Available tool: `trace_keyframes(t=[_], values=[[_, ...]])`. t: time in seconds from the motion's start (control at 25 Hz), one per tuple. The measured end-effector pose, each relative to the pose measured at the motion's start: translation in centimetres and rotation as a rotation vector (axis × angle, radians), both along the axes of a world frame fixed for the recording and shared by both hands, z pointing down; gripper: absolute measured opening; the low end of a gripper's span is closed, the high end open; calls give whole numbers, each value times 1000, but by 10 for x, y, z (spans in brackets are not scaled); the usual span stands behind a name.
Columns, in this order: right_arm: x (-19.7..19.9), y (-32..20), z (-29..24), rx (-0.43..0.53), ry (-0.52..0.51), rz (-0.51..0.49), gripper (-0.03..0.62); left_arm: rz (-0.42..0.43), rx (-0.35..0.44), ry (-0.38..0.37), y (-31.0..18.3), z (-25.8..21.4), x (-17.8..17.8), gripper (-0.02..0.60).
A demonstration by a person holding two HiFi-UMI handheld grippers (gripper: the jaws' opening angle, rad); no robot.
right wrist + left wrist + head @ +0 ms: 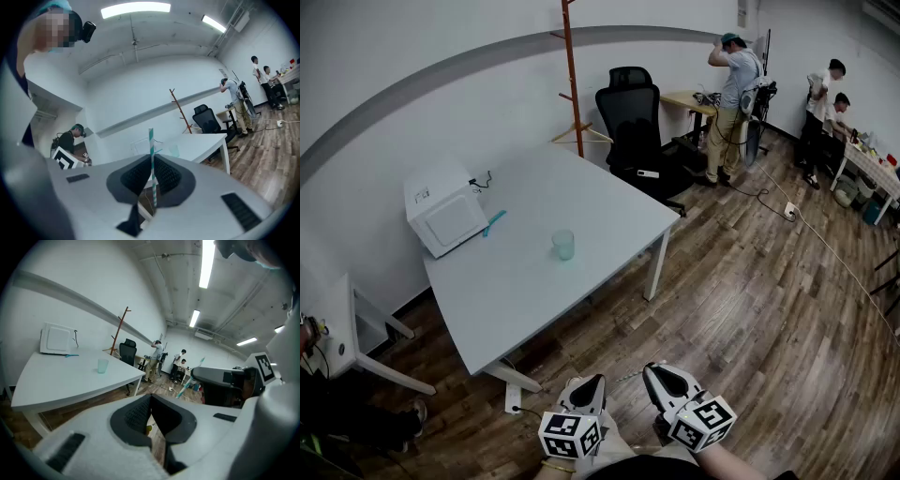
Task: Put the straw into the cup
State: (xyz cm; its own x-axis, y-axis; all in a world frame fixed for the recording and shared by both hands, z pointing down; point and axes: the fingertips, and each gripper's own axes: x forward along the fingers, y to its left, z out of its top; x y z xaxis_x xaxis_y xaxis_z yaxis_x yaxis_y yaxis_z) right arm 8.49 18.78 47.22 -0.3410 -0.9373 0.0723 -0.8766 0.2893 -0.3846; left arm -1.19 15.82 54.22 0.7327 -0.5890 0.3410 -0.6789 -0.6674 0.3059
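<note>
now right tool (pixel 652 371) level, clenched on straw (pixel 151 157), left tool (pixel 596 382) closed, tilted down

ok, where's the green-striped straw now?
The straw sits pinched in the right gripper, low in head view, short of the white table with the pale green cup.

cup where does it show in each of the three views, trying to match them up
Head view: cup near the middle of the table.
Left gripper view: cup left of centre, above the jaws.
Right gripper view: cup faint, just right of the jaws.
Shared landmark: wooden coat stand.
</note>
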Motion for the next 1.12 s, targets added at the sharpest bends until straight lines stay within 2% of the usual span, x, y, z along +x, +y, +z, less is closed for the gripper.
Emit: trace_keyframes(t=[0.16,0.44,0.64,1.12], values=[[-8,29,-7,20,0,2,40,-5,-1,-3,34,-3,-7,18],[-9,50,-12,22,-14,-3,40,6,49,-22,67,-24,-9,20],[-18,55,-15,31,-16,-14,40,-13,42,-25,77,-22,-17,20],[-14,74,-16,39,-12,-17,40,-22,55,-13,91,-24,-11,18]])
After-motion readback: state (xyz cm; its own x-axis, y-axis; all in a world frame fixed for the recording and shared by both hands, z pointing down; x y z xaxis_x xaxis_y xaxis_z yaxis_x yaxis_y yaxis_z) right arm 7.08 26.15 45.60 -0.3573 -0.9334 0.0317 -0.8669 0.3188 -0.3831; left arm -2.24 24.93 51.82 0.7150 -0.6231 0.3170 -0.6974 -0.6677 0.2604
